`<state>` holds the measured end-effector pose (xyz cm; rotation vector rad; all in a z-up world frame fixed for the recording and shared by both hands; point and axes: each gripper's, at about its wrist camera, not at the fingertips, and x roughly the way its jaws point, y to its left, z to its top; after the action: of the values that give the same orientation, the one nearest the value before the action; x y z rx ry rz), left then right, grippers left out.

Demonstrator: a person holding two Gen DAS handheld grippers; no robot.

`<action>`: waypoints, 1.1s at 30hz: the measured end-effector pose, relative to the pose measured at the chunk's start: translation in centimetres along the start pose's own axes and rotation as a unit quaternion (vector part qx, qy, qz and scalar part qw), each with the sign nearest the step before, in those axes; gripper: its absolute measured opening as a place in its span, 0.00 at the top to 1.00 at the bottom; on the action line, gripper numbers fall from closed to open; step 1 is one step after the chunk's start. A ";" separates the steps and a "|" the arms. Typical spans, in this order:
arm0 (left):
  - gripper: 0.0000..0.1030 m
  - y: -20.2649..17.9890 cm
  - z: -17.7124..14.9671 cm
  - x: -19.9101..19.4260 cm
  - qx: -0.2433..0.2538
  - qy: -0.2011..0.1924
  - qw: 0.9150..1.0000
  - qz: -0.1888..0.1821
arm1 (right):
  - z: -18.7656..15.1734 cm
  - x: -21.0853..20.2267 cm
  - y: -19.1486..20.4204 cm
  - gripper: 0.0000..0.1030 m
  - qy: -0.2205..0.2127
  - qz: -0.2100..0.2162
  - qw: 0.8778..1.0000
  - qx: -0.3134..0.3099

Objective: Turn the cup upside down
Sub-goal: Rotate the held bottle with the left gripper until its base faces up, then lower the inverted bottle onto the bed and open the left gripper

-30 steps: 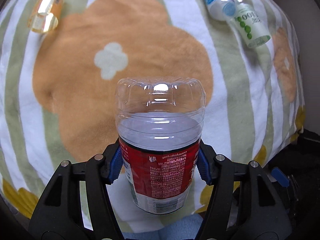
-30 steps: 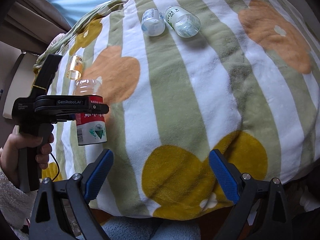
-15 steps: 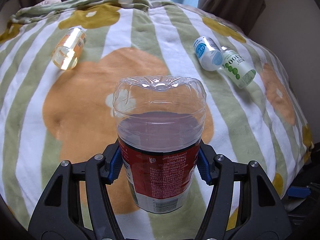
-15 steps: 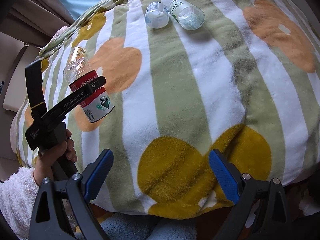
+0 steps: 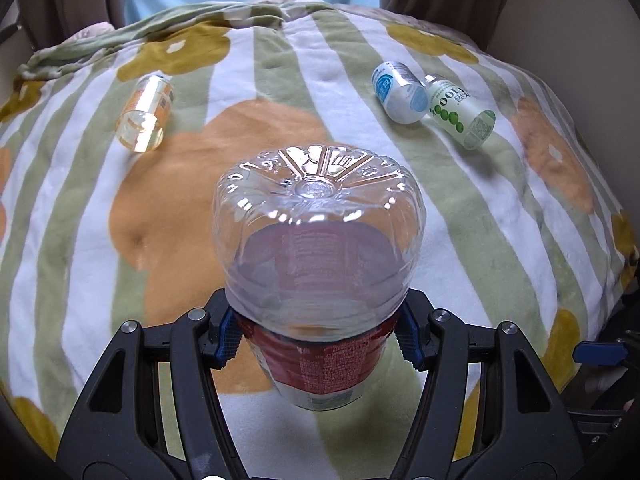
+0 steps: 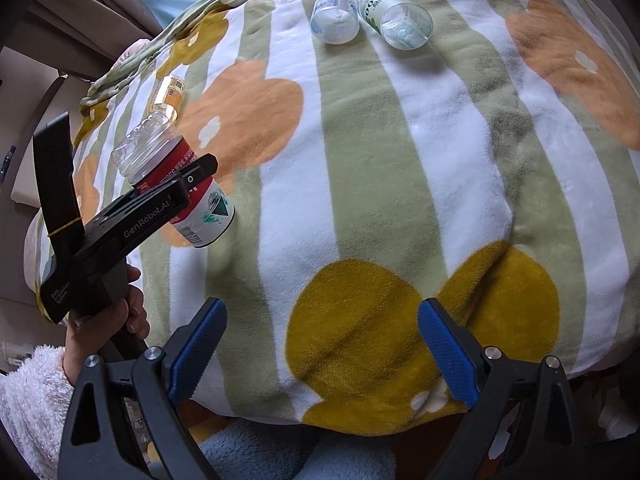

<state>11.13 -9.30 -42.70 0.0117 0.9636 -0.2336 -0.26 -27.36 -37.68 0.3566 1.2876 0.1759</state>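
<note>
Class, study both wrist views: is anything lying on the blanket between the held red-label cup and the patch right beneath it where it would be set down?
Nothing visible does. The left gripper clamps the red-label cup above bare blanket; the other three cups lie farther away.

Soft, even daylight, moderately bright. Small glare spots on clear base of cup [image 5: 316,216]. Cup's near rim slightly motion-blurred in left wrist view. Faint soft shadow on blanket [image 6: 400,160] under cup. Strong fisheye bowing; dark vignette at corners. Blanket texture sharp in right wrist view.
</note>
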 end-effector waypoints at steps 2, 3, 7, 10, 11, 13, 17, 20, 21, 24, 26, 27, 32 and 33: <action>0.42 0.0 -0.2 -0.3 0.002 -0.005 1.000 0.000 | 0.0 0.1 0.2 0.07 0.000 0.001 1.000 -0.004; 0.42 0.1 -0.4 -0.5 0.000 -0.015 1.000 -0.004 | -0.1 0.1 0.2 0.07 0.000 0.001 1.000 -0.005; 0.42 0.4 -0.4 -0.5 -0.003 -0.054 0.999 0.000 | -0.2 0.3 0.2 0.07 0.000 0.003 1.000 -0.007; 0.42 0.6 0.3 -0.1 -0.005 -0.085 0.996 -0.003 | -0.3 0.4 0.2 0.07 -0.001 0.001 1.000 -0.013; 0.42 0.7 0.3 0.2 -0.008 -0.091 0.996 -0.003 | -0.4 0.6 0.1 0.07 -0.001 0.000 1.000 -0.014; 0.42 0.6 0.1 0.7 -0.008 -0.093 0.996 0.000 | -0.7 1.0 -0.1 0.07 0.001 0.000 1.000 -0.016; 0.42 0.3 -1.0 1.2 0.001 -0.084 0.996 0.003 | -1.3 1.7 -0.3 0.07 0.010 -0.002 1.000 -0.014; 0.42 -0.3 -1.5 0.8 0.012 -0.076 0.997 0.007 | -1.7 2.1 -0.3 0.07 0.015 -0.001 1.000 -0.014; 0.40 -0.4 -1.5 0.6 0.016 -0.071 0.997 0.007 | -1.7 2.2 -0.3 0.07 0.017 0.000 1.000 -0.015; 0.11 -0.6 -1.4 0.3 0.016 -0.054 0.998 -0.002 | -1.6 2.2 0.0 0.07 0.017 0.001 1.000 -0.017; 0.04 -0.6 -1.4 -0.2 0.016 -0.064 0.998 -0.003 | -1.6 2.2 0.2 0.07 0.015 0.002 1.000 -0.016; 0.04 -0.6 -1.3 -0.4 0.019 -0.067 0.998 -0.004 | -1.5 2.2 0.3 0.07 0.014 0.003 1.000 -0.016; 0.04 -0.4 -1.0 -0.9 0.022 -0.068 0.997 -0.005 | -1.4 2.3 0.8 0.07 0.011 0.005 1.000 -0.020; 0.04 -0.3 -0.9 -1.0 0.021 -0.069 0.997 -0.004 | -1.5 2.3 0.9 0.07 0.011 0.005 1.000 -0.020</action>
<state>9.77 -9.33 -42.38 0.0291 0.8209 -0.2587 -1.01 -25.56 -39.79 0.3281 1.3031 0.2152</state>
